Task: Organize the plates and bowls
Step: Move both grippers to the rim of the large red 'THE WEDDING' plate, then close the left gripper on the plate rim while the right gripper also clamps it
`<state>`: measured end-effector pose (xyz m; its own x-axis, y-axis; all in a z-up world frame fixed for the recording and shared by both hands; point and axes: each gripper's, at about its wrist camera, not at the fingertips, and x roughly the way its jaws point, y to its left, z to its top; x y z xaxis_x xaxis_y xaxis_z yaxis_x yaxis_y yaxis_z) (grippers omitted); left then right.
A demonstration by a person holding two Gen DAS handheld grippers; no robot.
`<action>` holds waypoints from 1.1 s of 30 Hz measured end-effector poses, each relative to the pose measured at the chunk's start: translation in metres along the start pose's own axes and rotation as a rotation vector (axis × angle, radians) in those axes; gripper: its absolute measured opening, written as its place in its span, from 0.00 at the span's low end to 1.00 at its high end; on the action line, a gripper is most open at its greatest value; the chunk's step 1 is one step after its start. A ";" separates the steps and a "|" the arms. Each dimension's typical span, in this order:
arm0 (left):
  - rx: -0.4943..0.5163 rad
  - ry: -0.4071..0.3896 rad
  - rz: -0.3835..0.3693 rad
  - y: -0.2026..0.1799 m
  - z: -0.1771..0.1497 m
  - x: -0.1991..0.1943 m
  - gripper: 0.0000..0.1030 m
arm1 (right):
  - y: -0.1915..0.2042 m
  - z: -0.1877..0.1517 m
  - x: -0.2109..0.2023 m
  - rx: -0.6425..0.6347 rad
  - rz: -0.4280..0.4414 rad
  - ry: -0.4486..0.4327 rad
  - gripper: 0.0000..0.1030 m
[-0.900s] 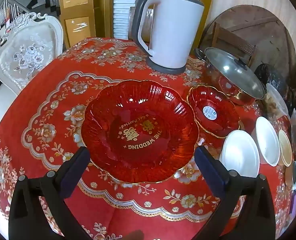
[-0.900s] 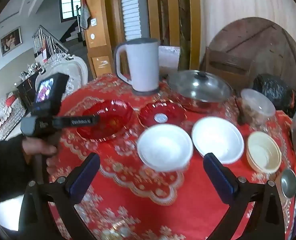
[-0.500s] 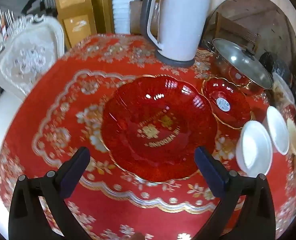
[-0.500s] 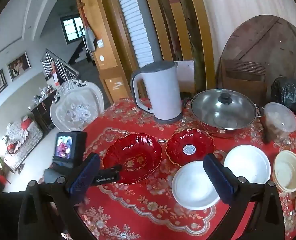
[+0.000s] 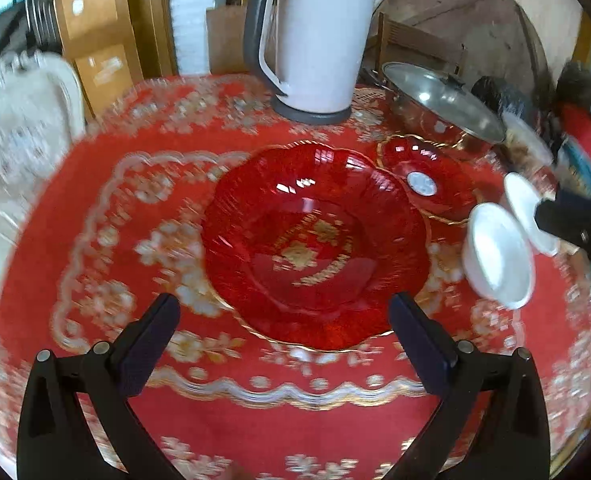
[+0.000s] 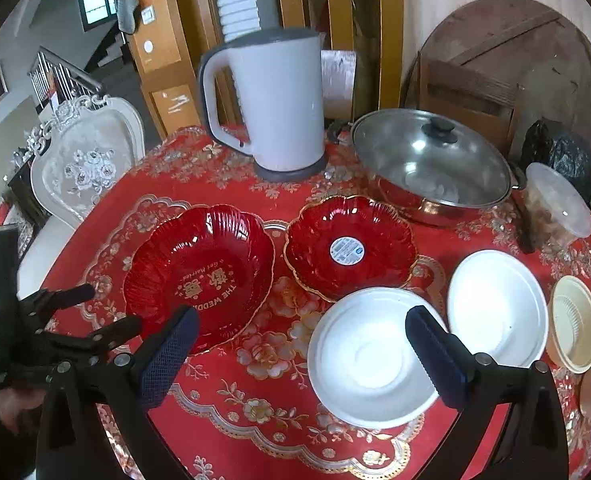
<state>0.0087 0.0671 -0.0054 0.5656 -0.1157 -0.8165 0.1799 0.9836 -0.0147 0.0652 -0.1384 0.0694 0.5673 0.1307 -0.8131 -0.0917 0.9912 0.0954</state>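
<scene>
While both tools hang wide apart and empty over the red tablecloth (image 6: 223,396), the left gripper (image 5: 283,332) has the large red plate (image 5: 315,244) just ahead at 12 o'clock. The right gripper (image 6: 301,346) has the near white bowl (image 6: 371,356) between its tips, toward 1 o'clock. Both dishes are round, mouth up, with no long axis; the small red dish (image 6: 351,248) lies near the plate's 2 o'clock in the right wrist view, so I judge the left side nearer the red pair.
</scene>
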 end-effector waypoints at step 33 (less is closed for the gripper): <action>-0.221 0.223 0.096 0.044 0.014 0.079 0.50 | -0.004 0.003 0.110 0.120 0.325 0.207 0.18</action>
<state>0.0719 0.0991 -0.0623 0.3767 -0.0114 -0.9263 -0.0587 0.9976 -0.0361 0.1306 -0.1282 -0.0189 0.3464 0.4428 -0.8270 -0.1359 0.8960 0.4228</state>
